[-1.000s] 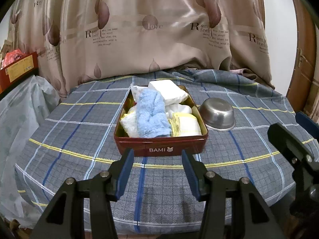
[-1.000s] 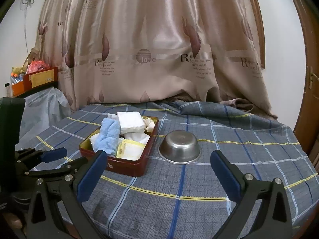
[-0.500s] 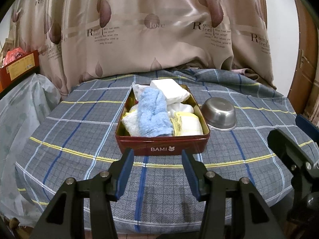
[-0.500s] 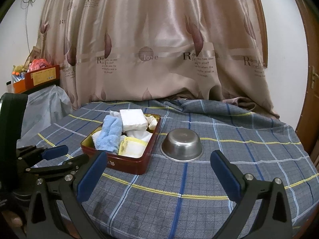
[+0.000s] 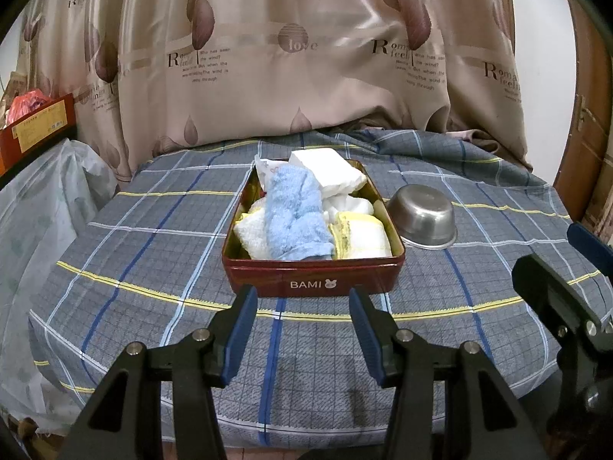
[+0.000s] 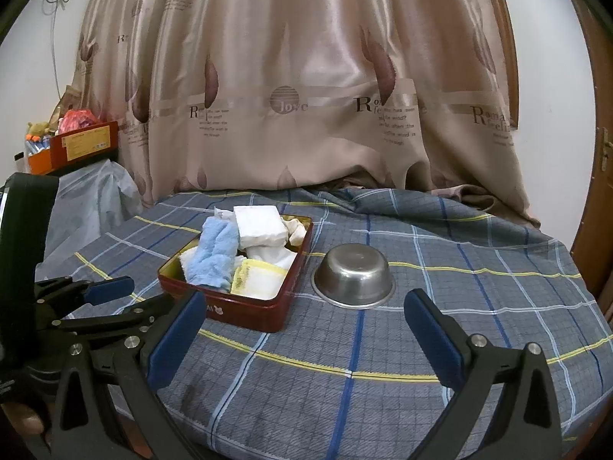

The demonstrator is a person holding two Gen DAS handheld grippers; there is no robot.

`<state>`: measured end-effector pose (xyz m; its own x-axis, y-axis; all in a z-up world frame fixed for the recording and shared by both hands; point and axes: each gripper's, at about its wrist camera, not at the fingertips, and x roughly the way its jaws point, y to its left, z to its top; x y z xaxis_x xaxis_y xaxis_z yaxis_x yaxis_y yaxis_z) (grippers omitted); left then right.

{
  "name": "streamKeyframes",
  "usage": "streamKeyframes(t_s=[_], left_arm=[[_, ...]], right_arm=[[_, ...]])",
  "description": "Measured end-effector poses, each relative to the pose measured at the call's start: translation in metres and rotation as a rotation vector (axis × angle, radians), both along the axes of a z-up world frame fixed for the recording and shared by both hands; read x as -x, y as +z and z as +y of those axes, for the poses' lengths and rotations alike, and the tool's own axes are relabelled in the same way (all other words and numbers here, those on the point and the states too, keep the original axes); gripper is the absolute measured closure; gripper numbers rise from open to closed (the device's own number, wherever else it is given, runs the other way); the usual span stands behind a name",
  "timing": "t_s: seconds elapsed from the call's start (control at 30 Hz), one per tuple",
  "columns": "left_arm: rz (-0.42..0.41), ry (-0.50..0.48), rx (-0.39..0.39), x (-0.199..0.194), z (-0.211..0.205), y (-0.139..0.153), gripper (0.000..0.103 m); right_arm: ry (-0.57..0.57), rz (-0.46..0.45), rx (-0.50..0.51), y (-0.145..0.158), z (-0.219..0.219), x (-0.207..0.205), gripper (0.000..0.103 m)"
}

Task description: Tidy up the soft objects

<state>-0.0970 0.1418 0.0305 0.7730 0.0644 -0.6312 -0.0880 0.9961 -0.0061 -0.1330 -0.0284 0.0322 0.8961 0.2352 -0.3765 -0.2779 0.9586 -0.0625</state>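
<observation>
A red BAMI tin (image 5: 312,281) (image 6: 245,312) sits on the checked tablecloth and holds several soft cloths: a light blue towel (image 5: 297,214) (image 6: 214,255) on top, a white folded pack (image 5: 329,170) (image 6: 260,224) at the back, a yellow-edged cloth (image 5: 362,232) (image 6: 258,278) at the front right. My left gripper (image 5: 302,308) is open and empty just in front of the tin. My right gripper (image 6: 304,318) is open wide and empty, in front of an upturned steel bowl (image 6: 354,278) (image 5: 423,216).
The table (image 5: 134,268) is round with its edge close below both grippers. A shiny curtain (image 5: 306,57) hangs behind it. A plastic-covered heap (image 5: 34,211) and an orange box (image 6: 82,145) stand at the left. A wooden door (image 6: 597,176) is at the right.
Both grippers have drawn back slightly and risen a little. The tin and bowl have not moved.
</observation>
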Motion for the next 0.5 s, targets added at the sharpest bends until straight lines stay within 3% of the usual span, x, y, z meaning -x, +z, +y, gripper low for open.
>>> streamKeyframes(t_s=[0.5], left_arm=[[0.002,0.002,0.005,-0.0002,0.0009,-0.0012,0.052]], right_arm=[[-0.001,0.004,-0.002,-0.0007,0.0002,-0.0012,0.0]])
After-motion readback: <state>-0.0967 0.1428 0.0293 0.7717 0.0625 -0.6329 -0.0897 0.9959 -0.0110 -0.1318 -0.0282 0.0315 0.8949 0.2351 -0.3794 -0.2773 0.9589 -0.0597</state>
